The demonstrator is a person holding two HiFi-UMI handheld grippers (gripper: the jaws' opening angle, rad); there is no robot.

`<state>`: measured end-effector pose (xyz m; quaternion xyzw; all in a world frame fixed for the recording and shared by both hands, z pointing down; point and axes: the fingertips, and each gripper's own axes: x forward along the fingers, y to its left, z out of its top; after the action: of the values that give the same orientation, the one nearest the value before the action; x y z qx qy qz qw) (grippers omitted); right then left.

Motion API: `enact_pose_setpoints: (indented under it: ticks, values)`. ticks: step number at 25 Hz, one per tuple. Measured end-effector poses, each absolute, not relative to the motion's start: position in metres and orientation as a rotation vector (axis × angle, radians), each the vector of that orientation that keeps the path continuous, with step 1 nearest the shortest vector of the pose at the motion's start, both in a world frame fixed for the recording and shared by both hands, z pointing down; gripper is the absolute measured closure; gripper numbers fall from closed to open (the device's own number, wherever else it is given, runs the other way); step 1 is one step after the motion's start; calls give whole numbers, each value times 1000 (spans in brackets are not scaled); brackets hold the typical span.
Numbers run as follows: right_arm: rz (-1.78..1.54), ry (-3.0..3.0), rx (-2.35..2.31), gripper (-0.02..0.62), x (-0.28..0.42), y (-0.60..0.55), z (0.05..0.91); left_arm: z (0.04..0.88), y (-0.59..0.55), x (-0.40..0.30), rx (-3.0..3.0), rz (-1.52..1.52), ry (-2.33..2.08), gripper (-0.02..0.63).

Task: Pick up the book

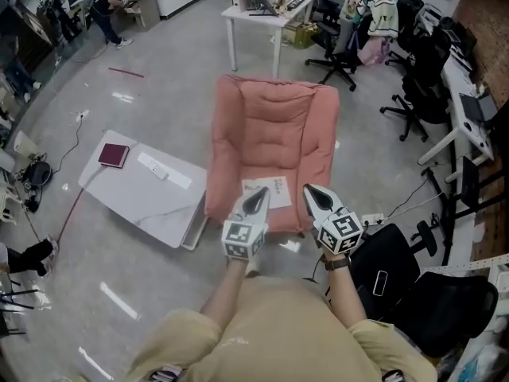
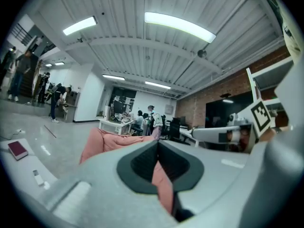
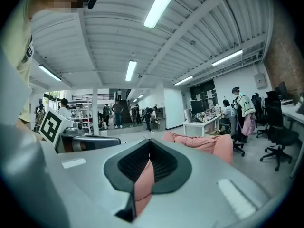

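A dark red book point(image 1: 114, 155) lies near the far left corner of a low white table point(image 1: 159, 205); the left gripper view shows the book point(image 2: 18, 149) at its left edge. My left gripper point(image 1: 256, 199) and right gripper point(image 1: 313, 194) hang side by side over the front edge of a pink cushioned seat point(image 1: 274, 134), well to the right of the book. Both are shut and hold nothing. A white printed sheet point(image 1: 269, 189) lies on the seat just past their tips. In the gripper views the left gripper point(image 2: 158, 145) and right gripper point(image 3: 149, 144) have their jaws pressed together, with pink cushion beyond.
A white remote-like bar point(image 1: 153, 166) and a paper lie on the low table. A black office chair point(image 1: 398, 281) stands close at my right, more chairs point(image 1: 417, 94) and desks beyond. A white desk point(image 1: 258, 14) and people are far back. A red cable point(image 1: 71, 209) runs across the floor at left.
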<state>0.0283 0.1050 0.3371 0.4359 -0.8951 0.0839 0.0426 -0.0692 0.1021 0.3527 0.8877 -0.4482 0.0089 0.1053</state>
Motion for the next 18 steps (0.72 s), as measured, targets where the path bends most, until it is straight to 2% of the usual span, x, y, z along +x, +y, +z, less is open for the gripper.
enact_pose_setpoints:
  ticks: [7,18]
  values:
    - [325,-2731,1251,591,-17,53,365,380,49,-110,2547,26,-1340,604]
    - [381,-2813,1110,591,-9,-62,410,432,-61,-95,2463,47,-1260,604]
